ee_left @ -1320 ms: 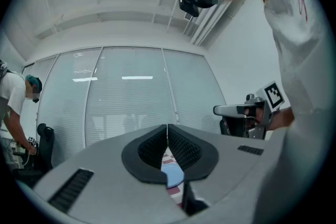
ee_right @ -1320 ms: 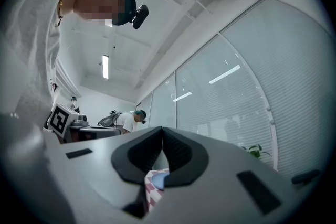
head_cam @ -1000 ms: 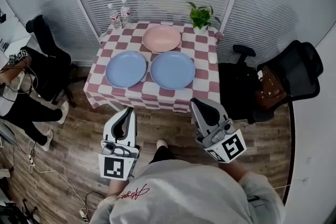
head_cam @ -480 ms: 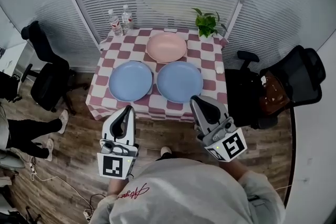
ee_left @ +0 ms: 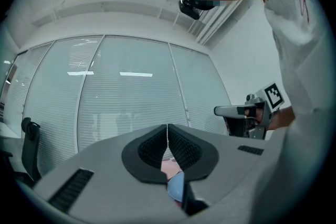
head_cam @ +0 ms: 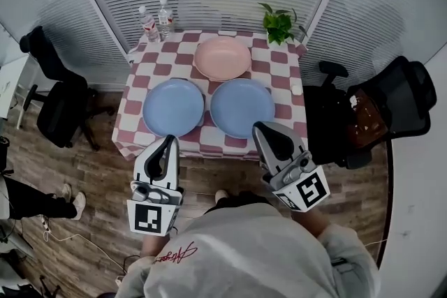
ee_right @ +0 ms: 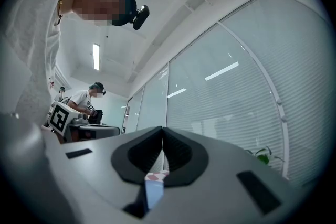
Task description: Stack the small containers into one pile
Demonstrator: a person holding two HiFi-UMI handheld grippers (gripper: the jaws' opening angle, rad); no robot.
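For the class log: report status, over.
Left claw, right claw shut, empty, short of table. Left blue plate, right blue plate, pink plate unstacked. Path clear.

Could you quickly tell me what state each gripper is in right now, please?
Left gripper: closed, holding nothing.
Right gripper: closed, holding nothing.

A small square surface (head_cam: 283,66) under a red-and-white checked cloth carries three round shallow dishes. The pink dish (head_cam: 222,58) sits far and central, with the left blue dish (head_cam: 174,107) and right blue dish (head_cam: 242,107) just beside each other nearer. Two clear water bottles (head_cam: 156,19) stand at the far left corner and a green potted plant (head_cam: 279,24) at the far right. A tiny white item (head_cam: 296,89) lies by the right edge.
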